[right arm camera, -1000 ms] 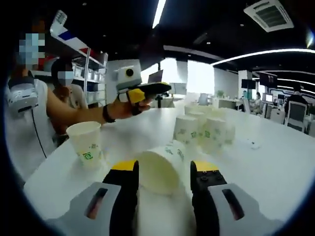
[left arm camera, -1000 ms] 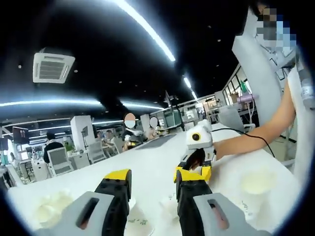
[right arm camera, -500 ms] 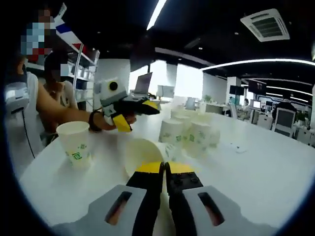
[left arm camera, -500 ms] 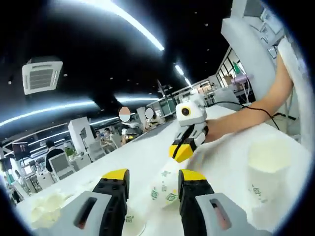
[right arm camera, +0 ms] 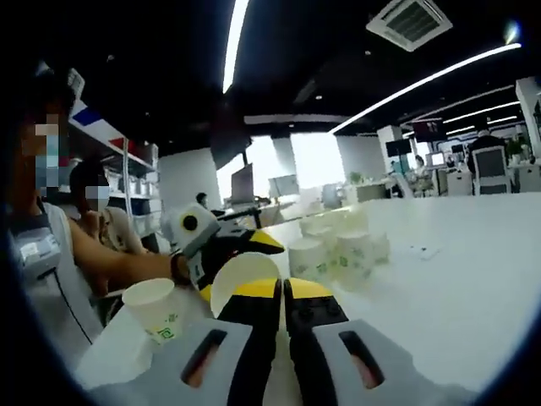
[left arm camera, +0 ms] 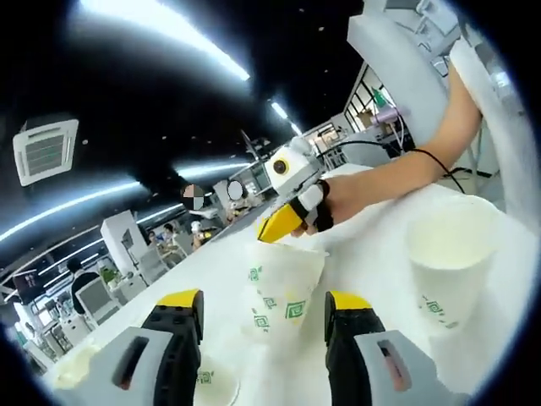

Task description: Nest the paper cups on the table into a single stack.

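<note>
In the right gripper view we see our right claw (right arm camera: 283, 292), its yellow-tipped jaws pressed together on the rim of a white paper cup with green square marks (right arm camera: 239, 272). The cup is held tilted, its open mouth turned toward the camera. Just left of it, a second white paper cup with a green mark (right arm camera: 155, 309) stands upright on the white desk (right arm camera: 439, 288). Farther back on the desk, a cluster of white paper cups with green marks (right arm camera: 338, 252) stands mouth down, the cups touching one another. The left claw (right arm camera: 245, 245) comes in from the left behind the held cup, gripped by a hand in a dark glove (right arm camera: 215, 254).

In the left gripper view our left claw (left arm camera: 264, 311) has its jaws spread wide, with nothing between the pads. Between and beyond them we see the held cup (left arm camera: 283, 283) lifted above the desk (left arm camera: 372, 254), pinched at its rim by the yellow tip of the right claw (left arm camera: 279, 224), which enters from the right with the person's bare forearm behind it. The upright cup (left arm camera: 448, 262) stands on the desk at the right, well apart from the held one. At the lower left another white paper cup with a green mark (left arm camera: 211, 385) lies beside the left jaw; we cannot tell whether it touches it.
</note>
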